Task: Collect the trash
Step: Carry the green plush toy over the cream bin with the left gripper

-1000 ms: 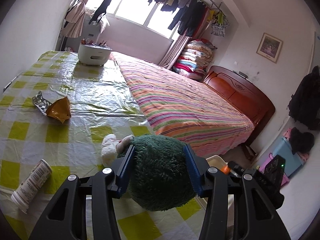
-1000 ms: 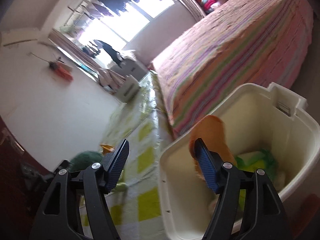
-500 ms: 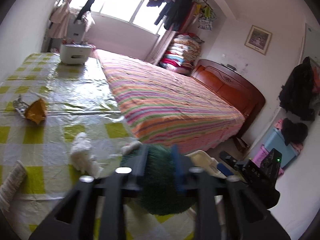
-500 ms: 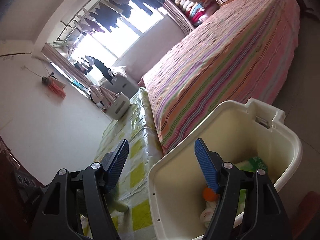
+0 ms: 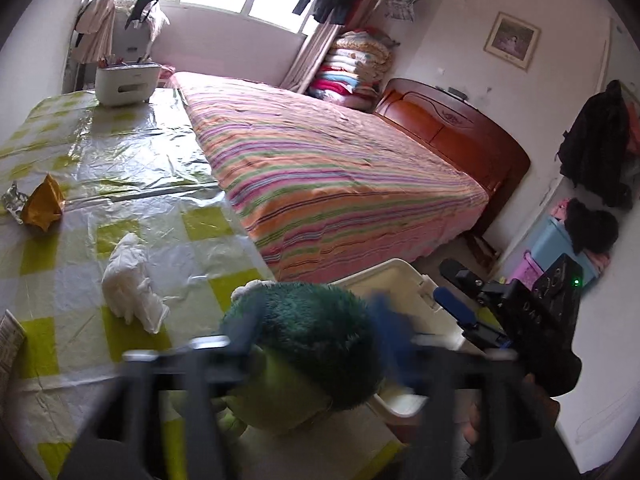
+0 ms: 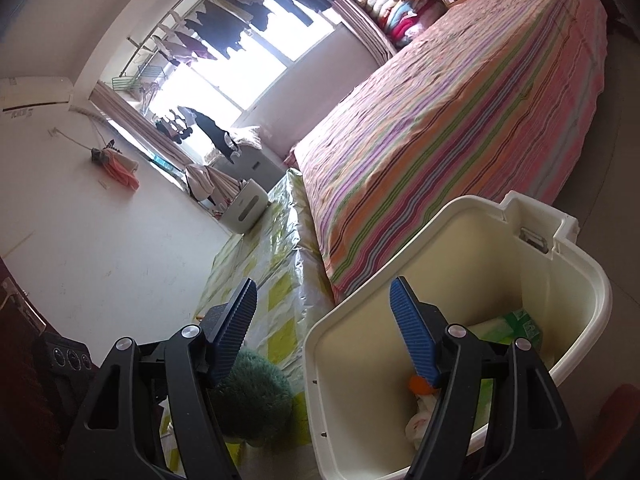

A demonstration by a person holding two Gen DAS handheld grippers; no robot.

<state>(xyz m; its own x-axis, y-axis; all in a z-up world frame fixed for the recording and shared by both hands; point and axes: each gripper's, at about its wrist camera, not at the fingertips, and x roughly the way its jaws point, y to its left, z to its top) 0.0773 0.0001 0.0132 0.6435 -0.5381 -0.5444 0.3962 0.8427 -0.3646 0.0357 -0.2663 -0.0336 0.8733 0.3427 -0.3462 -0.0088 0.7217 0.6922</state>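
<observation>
My left gripper (image 5: pixel 316 320), blurred by motion, is shut on a green furry plush object (image 5: pixel 316 344) at the table's right edge, beside the cream bin (image 5: pixel 396 284). The plush also shows in the right wrist view (image 6: pixel 250 394). My right gripper (image 6: pixel 324 320) is open and empty above the rim of the bin (image 6: pixel 400 292), which holds a green packet (image 6: pixel 516 324) and other trash. A crumpled white tissue (image 5: pixel 132 284), an orange wrapper (image 5: pixel 42 202) and a foil scrap (image 5: pixel 12 200) lie on the table (image 5: pixel 120 152).
The yellow-checked table is covered in clear plastic. A white box (image 5: pixel 126 84) stands at its far end. A striped bed (image 5: pixel 340 176) runs along the table's right side. A printed paper tube (image 5: pixel 10 340) lies at the left edge.
My left gripper has carried the green plush to the right, from the table toward the bin. An orange item that dropped from my right gripper now lies in the bin.
</observation>
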